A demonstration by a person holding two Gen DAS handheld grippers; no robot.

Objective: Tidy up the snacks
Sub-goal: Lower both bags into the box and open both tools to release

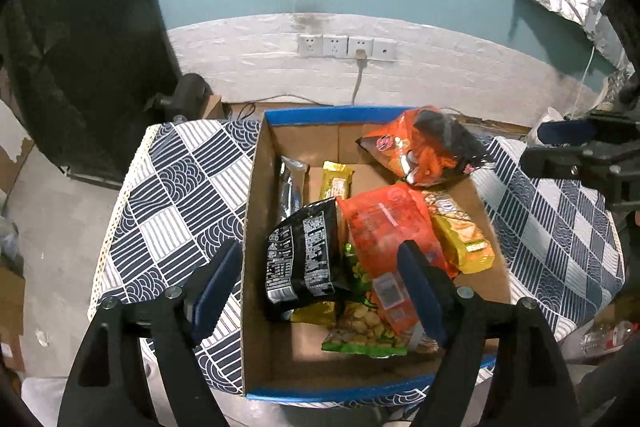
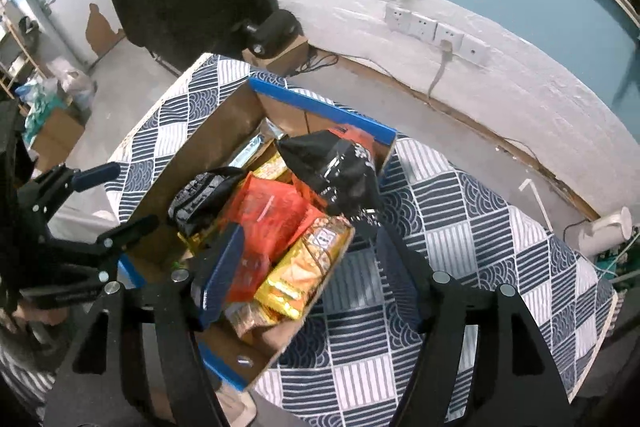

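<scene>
A cardboard box with a blue rim (image 1: 336,115) (image 2: 320,107) stands on a table under a blue-and-white patterned cloth (image 1: 180,195). Inside lie a black bag (image 1: 304,259), an orange bag (image 1: 384,227), yellow packs (image 1: 460,235), a green pea pack (image 1: 360,331) and a silver pack (image 1: 290,183). An orange-and-black bag (image 1: 424,147) (image 2: 336,171) shows blurred over the box's far right corner, with neither gripper touching it. My left gripper (image 1: 320,287) (image 2: 116,201) is open, straddling the box's left wall. My right gripper (image 2: 308,271) (image 1: 552,145) is open above the box's right side, holding nothing.
Behind the table runs a white wall base with a row of sockets (image 1: 346,46) and a plugged cable. A black device sits on a small carton (image 2: 276,31) at the table's far corner. A white cylinder (image 2: 608,227) stands on the floor at the right.
</scene>
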